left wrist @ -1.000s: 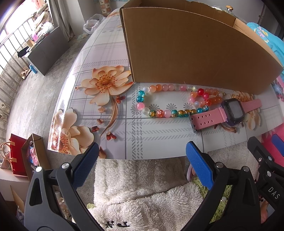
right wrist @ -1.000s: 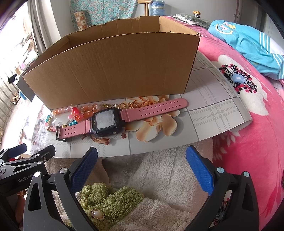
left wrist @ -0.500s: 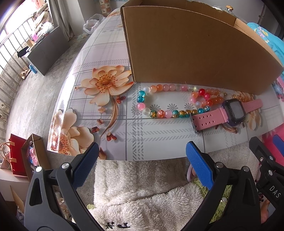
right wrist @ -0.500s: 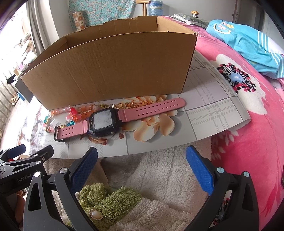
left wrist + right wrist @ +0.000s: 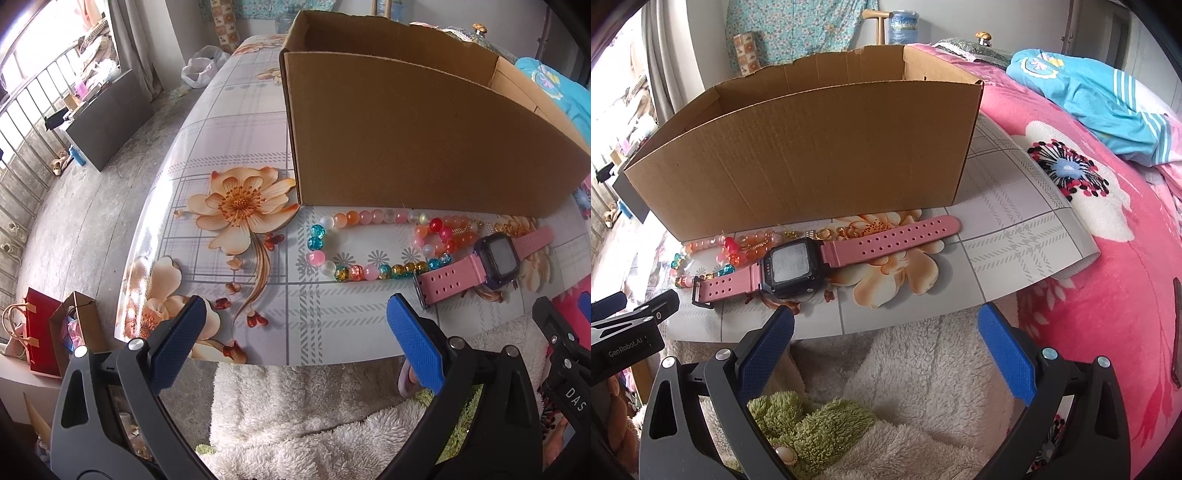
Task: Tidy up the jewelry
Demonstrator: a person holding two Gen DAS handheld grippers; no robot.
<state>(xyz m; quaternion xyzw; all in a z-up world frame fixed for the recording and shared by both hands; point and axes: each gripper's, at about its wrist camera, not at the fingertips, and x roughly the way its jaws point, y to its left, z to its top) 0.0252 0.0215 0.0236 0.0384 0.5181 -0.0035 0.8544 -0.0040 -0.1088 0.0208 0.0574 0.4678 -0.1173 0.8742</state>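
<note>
A pink-strapped watch (image 5: pixel 827 258) with a black square face lies on the flowered mat (image 5: pixel 1004 221), in front of an open cardboard box (image 5: pixel 812 162). A string of coloured glass beads (image 5: pixel 365 273) loops beside the watch (image 5: pixel 495 258), and small gold pieces (image 5: pixel 827 233) lie against the box (image 5: pixel 406 140). My left gripper (image 5: pixel 295 336) hovers open over the mat's (image 5: pixel 221 125) near edge, short of the beads. Just below the watch, my right gripper (image 5: pixel 886 339) hangs open with nothing in it.
A fluffy white and green fabric (image 5: pixel 916 391) lies under both grippers. Right of the mat spreads a pink flowered blanket (image 5: pixel 1108 229) with blue clothing (image 5: pixel 1100 96) on it. To the left is a drop to the floor (image 5: pixel 74 206), with gift bags (image 5: pixel 44 332) below.
Both grippers have moved forward, closer to the mat's near edge, so the watch, beads and box appear slightly nearer. Both stay open and nothing has been picked up.
</note>
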